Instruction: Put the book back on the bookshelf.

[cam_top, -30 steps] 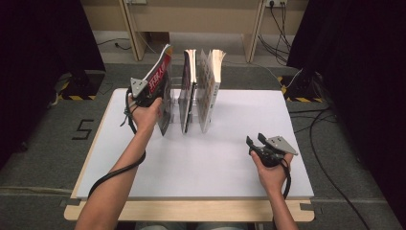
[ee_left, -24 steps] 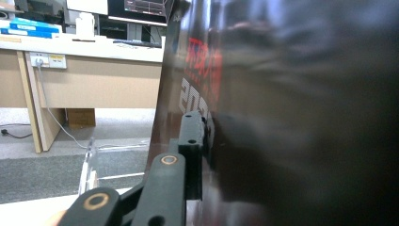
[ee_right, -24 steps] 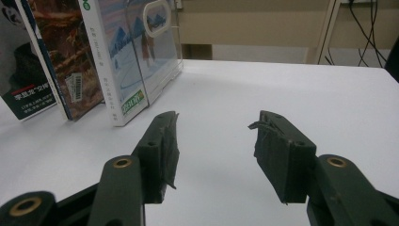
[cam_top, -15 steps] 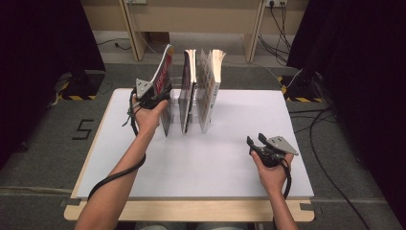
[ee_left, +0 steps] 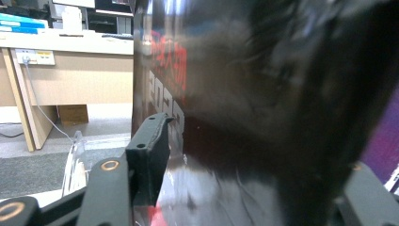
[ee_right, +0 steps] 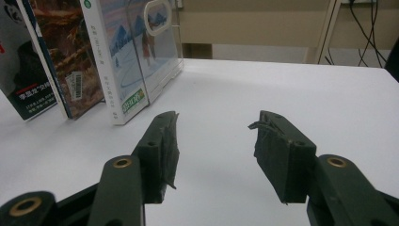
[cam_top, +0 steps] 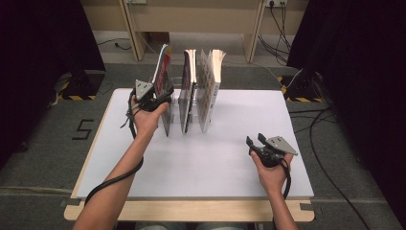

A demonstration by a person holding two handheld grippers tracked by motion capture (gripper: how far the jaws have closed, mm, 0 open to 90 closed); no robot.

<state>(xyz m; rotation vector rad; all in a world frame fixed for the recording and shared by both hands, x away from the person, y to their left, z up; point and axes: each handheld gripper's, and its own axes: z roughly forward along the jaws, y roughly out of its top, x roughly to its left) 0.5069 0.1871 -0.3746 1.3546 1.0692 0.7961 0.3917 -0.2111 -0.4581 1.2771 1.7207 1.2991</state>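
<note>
High view puts the dark red-lettered book (cam_top: 164,81) standing on edge at about eleven o'clock on the white surface (cam_top: 201,158), leftmost of three upright books and leaning a little to the right at its top. The left gripper (cam_top: 160,98) is at its near edge, jaws on either side of the cover; they have just been opening, and in the left gripper view the glossy black cover (ee_left: 244,108) stands between them with the left-hand pad (ee_left: 150,150) just beside it, and I cannot tell whether it touches, so the grip reads as let go. Just right of that book stands the middle book (cam_top: 187,91), then the pale book (cam_top: 208,88), its pages fanned at the top; in the right gripper view a clear plastic holder (ee_right: 162,52) stands against the pale book's cover (ee_right: 122,56). Well apart, at about four o'clock on the surface, the right gripper (cam_top: 256,143) rests in the person's hand, pointing towards ten o'clock; the right gripper view shows its jaws (ee_right: 214,141) spread wide with only bare white surface between them. Beyond the surface's far edge, at twelve o'clock, stands a wooden desk (cam_top: 191,19) with cables on the floor beside it.
</note>
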